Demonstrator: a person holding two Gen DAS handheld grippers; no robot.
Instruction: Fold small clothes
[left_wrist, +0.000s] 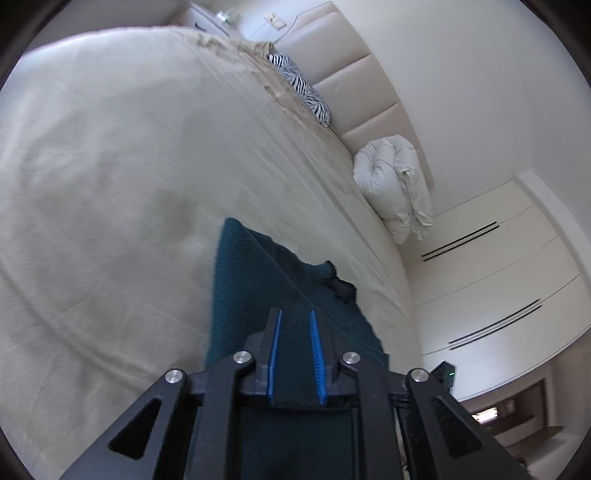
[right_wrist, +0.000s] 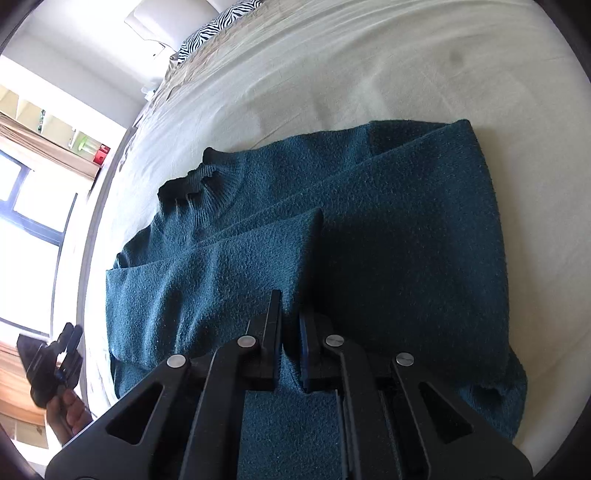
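Note:
A dark teal knitted sweater (right_wrist: 388, 229) lies on the cream bed sheet (right_wrist: 369, 66), partly folded, collar at the far left. My right gripper (right_wrist: 290, 306) is shut on a raised fold of its near edge. In the left wrist view the same sweater (left_wrist: 255, 280) runs between my left gripper's (left_wrist: 296, 317) blue pads (left_wrist: 275, 347), which pinch a strip of it. The left gripper also shows at the lower left of the right wrist view (right_wrist: 55, 362), held by a hand.
A zebra-print pillow (left_wrist: 299, 86) and a white bundled duvet (left_wrist: 395, 188) lie by the padded headboard (left_wrist: 354, 66). White wardrobe doors (left_wrist: 491, 280) stand beyond the bed. A window (right_wrist: 33, 214) is at the left in the right wrist view.

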